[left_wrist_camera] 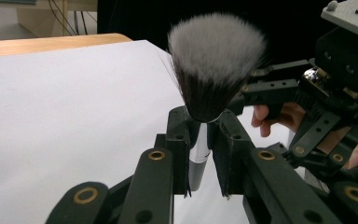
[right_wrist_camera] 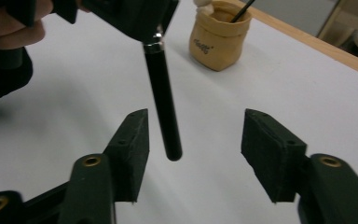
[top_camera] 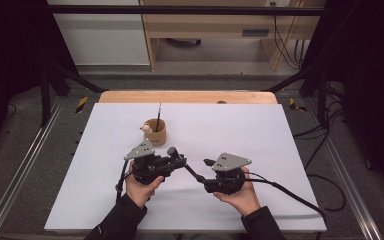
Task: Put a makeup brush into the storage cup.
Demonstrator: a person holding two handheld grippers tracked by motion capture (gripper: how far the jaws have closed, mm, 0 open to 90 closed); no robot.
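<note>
From the high view, the left gripper (top_camera: 172, 161) holds a makeup brush (top_camera: 185, 163) above the white desk (top_camera: 260, 135), its handle slanting toward the right gripper (top_camera: 209, 170); a tan pouch (top_camera: 155, 132) (a thin brush standing in it) sits just behind.

In the left gripper view, the jaws are clenched on the silver ferrule under the brush's bristles (left_wrist_camera: 214, 60).

In the right gripper view, the jaws stand released, the black handle (right_wrist_camera: 164, 105) hanging between them, untouched.
</note>
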